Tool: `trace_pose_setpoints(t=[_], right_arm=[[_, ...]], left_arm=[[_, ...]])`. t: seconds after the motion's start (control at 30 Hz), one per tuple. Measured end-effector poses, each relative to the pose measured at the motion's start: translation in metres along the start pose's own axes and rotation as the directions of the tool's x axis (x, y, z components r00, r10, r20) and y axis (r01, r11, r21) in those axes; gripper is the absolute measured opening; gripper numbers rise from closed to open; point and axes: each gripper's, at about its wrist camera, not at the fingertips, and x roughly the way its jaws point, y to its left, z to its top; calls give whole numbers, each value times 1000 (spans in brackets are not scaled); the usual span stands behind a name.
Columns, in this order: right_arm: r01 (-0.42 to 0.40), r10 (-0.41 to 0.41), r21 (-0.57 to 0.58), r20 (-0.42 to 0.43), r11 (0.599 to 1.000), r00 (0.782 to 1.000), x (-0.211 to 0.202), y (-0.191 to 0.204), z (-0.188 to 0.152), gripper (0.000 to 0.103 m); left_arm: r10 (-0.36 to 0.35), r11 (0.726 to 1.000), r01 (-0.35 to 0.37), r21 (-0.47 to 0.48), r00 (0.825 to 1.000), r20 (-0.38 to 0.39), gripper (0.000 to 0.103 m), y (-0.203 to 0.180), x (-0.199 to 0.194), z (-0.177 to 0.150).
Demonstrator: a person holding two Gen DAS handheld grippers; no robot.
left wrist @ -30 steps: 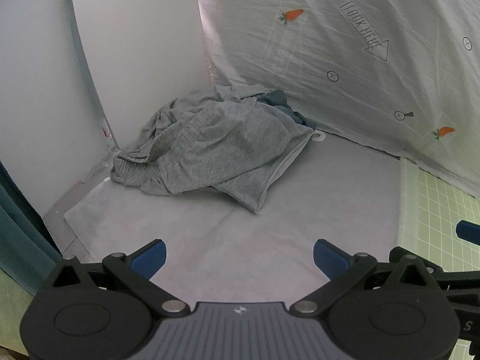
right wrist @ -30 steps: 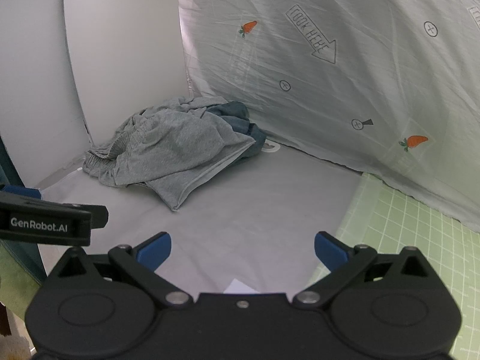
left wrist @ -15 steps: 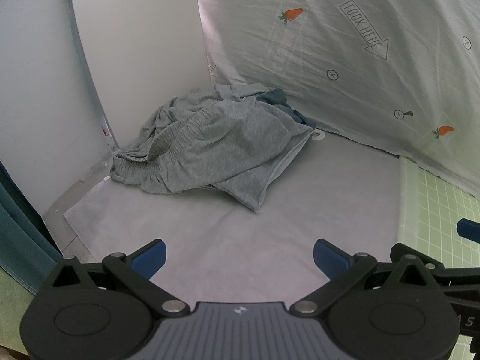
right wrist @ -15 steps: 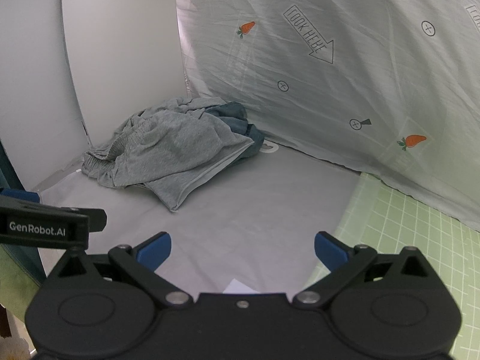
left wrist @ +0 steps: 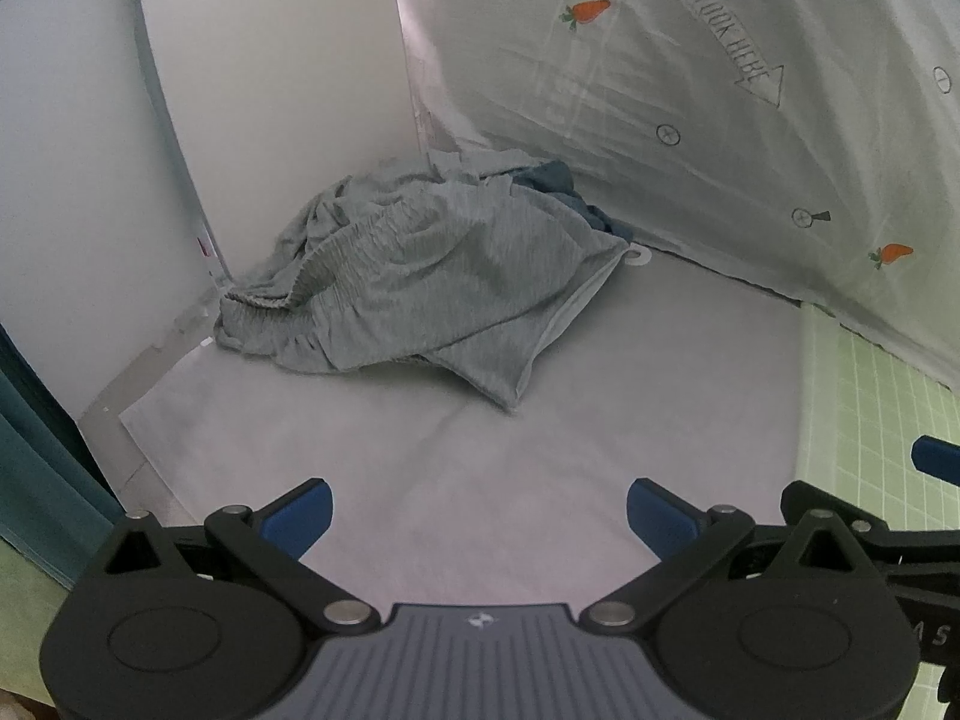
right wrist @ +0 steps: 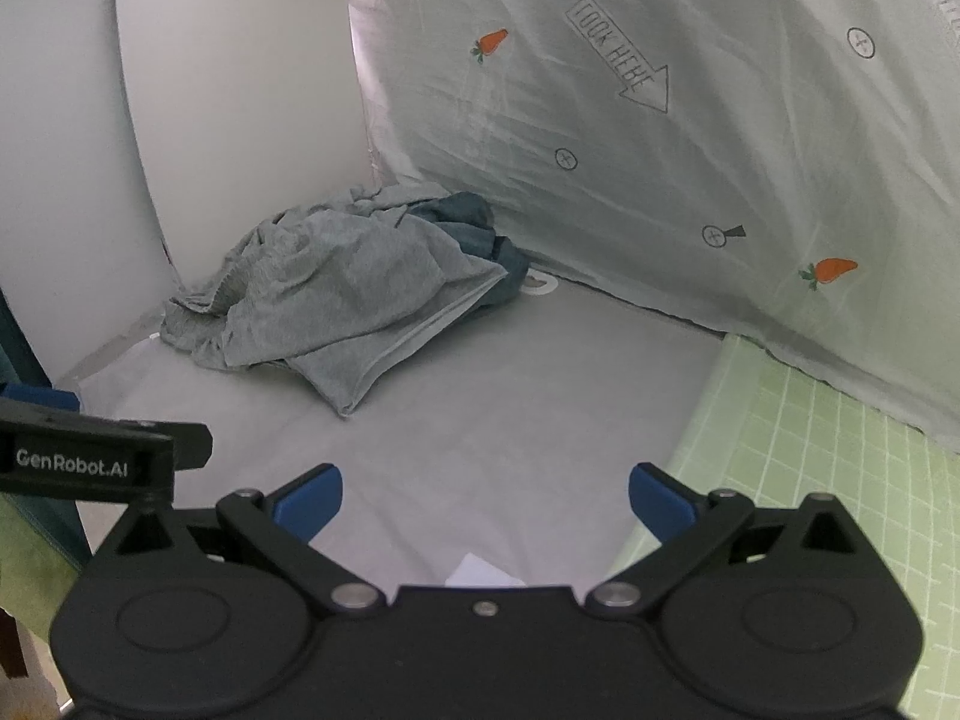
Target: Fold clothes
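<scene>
Currently, the left gripper (left wrist: 479, 521) is positioned above the near part of the grey table cover (left wrist: 540, 450), its blue-tipped jaws spread wide with nothing between them. The right gripper (right wrist: 485, 505) is in a matching pose, jaws spread wide and holding nothing; it sits just to the right of the left gripper, and each unit shows at the edge of the other's view.

The clothes lie in a crumpled heap at the far left corner of the table cover, well apart from both grippers. The top item is a light grey garment (left wrist: 432, 294) with a gathered elastic band along its left side; one flat corner of it extends toward the near side. A dark blue garment (right wrist: 474, 228) is partly buried beneath it and protrudes at the far right of the heap.

A white panel (left wrist: 270, 90) stands behind the heap on the left. A pale printed sheet (right wrist: 690, 150), bearing carrots and a "LOOK HERE" arrow, hangs on the right. A green gridded mat (right wrist: 810, 480) covers the near right area.
</scene>
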Motion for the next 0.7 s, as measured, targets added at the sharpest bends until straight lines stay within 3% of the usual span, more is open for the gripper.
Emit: trace_pose_setpoints(t=[0.37, 0.7], right_arm=[[17, -16, 17, -30, 1000, 999, 60, -13, 30, 103], [-32, 28, -60, -72, 998, 997, 200, 13, 102, 103]], left_arm=[[36, 998, -39, -41, 998, -58, 103, 25, 63, 39], [102, 986, -118, -116, 986, -133, 103, 88, 180, 115]])
